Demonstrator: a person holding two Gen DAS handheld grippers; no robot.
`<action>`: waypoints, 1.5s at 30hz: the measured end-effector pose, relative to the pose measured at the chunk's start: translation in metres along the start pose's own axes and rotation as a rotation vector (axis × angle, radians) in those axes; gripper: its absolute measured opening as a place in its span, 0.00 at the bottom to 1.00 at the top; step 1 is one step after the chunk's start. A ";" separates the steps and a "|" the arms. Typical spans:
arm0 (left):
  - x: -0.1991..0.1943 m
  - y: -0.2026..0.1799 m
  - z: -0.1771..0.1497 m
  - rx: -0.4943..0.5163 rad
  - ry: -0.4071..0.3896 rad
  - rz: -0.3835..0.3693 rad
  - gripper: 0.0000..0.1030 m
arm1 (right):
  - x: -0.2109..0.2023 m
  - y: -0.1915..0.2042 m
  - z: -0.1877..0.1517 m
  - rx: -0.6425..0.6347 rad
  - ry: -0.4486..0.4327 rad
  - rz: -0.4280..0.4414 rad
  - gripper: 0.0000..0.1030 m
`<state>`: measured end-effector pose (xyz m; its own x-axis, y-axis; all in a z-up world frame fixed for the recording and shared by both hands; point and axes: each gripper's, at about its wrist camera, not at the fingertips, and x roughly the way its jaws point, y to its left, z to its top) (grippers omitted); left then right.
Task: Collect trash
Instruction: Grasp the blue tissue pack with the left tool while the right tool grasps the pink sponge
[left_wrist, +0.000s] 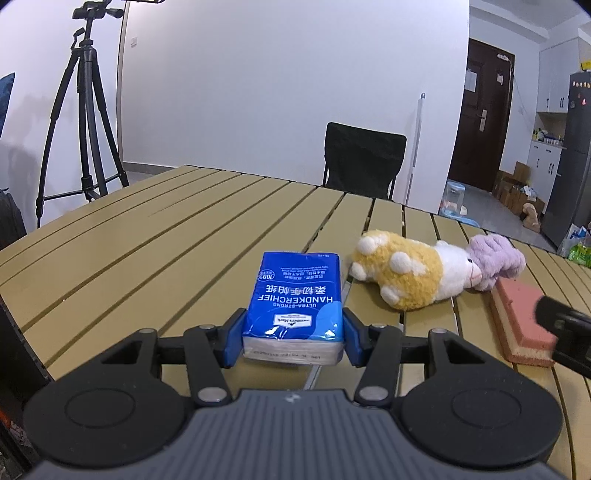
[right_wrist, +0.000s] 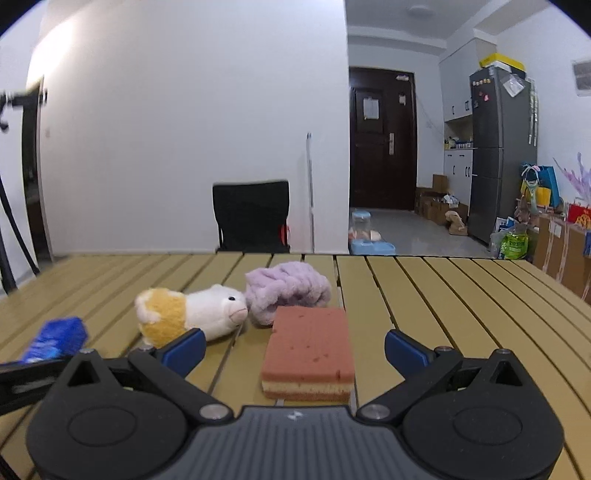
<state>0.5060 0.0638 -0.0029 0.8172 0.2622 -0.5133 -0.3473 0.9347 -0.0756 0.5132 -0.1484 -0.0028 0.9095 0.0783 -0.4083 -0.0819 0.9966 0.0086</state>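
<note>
The left gripper (left_wrist: 293, 339) clamped the tissue pack (left_wrist: 293, 299) by its long sides, beside the plush toy (left_wrist: 406, 273); soft, light, slippery wrap. The right gripper (right_wrist: 295, 349) gaped wide around the sponge (right_wrist: 308, 347).

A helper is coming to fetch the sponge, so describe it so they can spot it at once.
On the slatted tan table, look just in front of the plush toy and the lilac fluffy cloth. The sponge lies flat between the open fingers of the right gripper. It is the only hard-edged block there: reddish-pink on top, with a pale yellow layer underneath.
</note>
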 end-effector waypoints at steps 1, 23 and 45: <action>0.000 0.002 0.001 -0.004 0.000 -0.001 0.51 | 0.007 0.002 0.003 -0.006 0.022 -0.014 1.00; 0.003 0.020 0.007 -0.022 -0.004 0.001 0.51 | 0.096 -0.009 0.001 0.072 0.272 -0.055 0.67; -0.037 0.026 0.009 -0.006 -0.021 -0.040 0.51 | 0.014 -0.024 0.000 0.152 0.180 0.031 0.66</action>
<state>0.4708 0.0809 0.0218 0.8401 0.2297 -0.4913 -0.3169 0.9430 -0.1010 0.5281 -0.1708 -0.0085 0.8191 0.1162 -0.5618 -0.0337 0.9873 0.1551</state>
